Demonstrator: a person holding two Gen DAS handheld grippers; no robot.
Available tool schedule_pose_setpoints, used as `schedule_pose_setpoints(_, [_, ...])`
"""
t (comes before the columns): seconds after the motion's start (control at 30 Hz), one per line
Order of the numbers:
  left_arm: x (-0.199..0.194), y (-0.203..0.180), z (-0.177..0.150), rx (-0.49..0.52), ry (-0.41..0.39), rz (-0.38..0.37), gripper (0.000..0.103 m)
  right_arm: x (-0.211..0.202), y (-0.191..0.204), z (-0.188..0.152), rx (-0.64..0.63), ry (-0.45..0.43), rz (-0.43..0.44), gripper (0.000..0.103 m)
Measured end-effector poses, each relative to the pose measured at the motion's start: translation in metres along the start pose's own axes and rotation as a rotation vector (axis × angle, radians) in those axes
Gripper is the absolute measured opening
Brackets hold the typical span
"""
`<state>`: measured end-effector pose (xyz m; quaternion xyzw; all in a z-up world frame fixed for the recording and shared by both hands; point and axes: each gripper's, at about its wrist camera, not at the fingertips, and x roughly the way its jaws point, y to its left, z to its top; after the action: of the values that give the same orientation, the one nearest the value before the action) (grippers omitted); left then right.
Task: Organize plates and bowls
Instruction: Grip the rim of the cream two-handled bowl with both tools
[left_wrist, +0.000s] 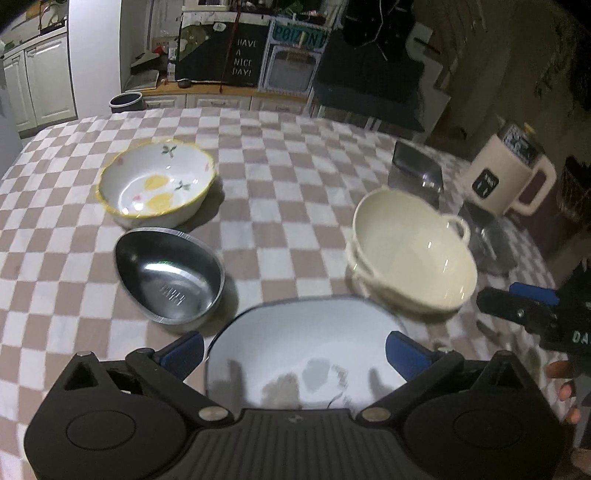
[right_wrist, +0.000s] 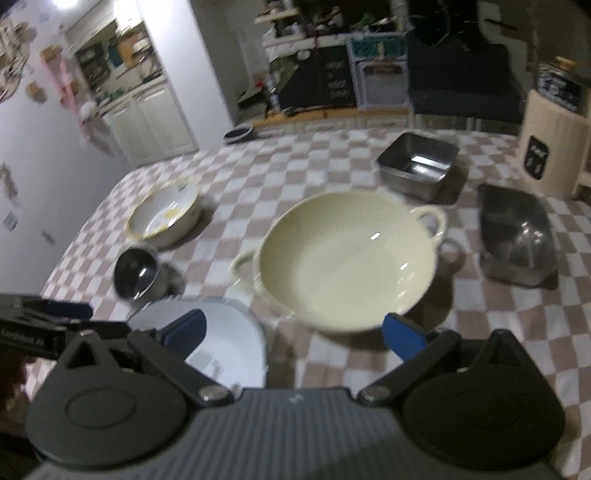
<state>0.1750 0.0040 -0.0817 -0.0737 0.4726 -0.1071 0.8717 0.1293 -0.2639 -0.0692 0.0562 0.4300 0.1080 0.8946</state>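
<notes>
Plates and bowls sit spread over the checked table (left_wrist: 295, 155), and both tongs, left (left_wrist: 295, 352) and right (right_wrist: 293, 332), hang wide open above them, holding nothing. Nearest lies the white plate (left_wrist: 306, 347), beside the cream two-handled bowl (right_wrist: 347, 254); farther off sit the steel bowl (left_wrist: 170, 275) and flowered bowl (left_wrist: 157, 182). Through the blur, this looks like a pause between pickups, so next comes choosing one dish and closing on its rim.

Cream bowl (right_wrist: 347, 258) upright beside white plate (right_wrist: 229, 343)
</notes>
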Motion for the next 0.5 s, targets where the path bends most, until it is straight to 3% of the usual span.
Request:
schedule_pose_setpoints(0.17, [0.014,-0.007,0.014,-0.068,-0.041,-0.088,0.101,0.009,-0.028,0.022,0.069,-0.079,-0.043,0.103])
schedule_pose_setpoints(0.23, [0.022,-0.013,0.018,-0.071,-0.041,-0.113,0.095,0.013,-0.044,0.031,0.098,-0.1,-0.068,0.103])
schedule_pose_setpoints(0.3, [0.032,-0.019,0.023,-0.058,-0.026,-0.144,0.081,0.018,-0.059,0.039,0.124,-0.13,-0.095,0.103])
schedule_pose_setpoints(0.43, [0.048,-0.026,0.029,-0.053,-0.012,-0.167,0.069,0.032,-0.085,0.049,0.189,-0.147,-0.123,0.102])
schedule_pose_setpoints(0.5, [0.056,-0.027,0.032,-0.058,-0.004,-0.169,0.063,0.037,-0.099,0.054,0.242,-0.15,-0.123,0.092])
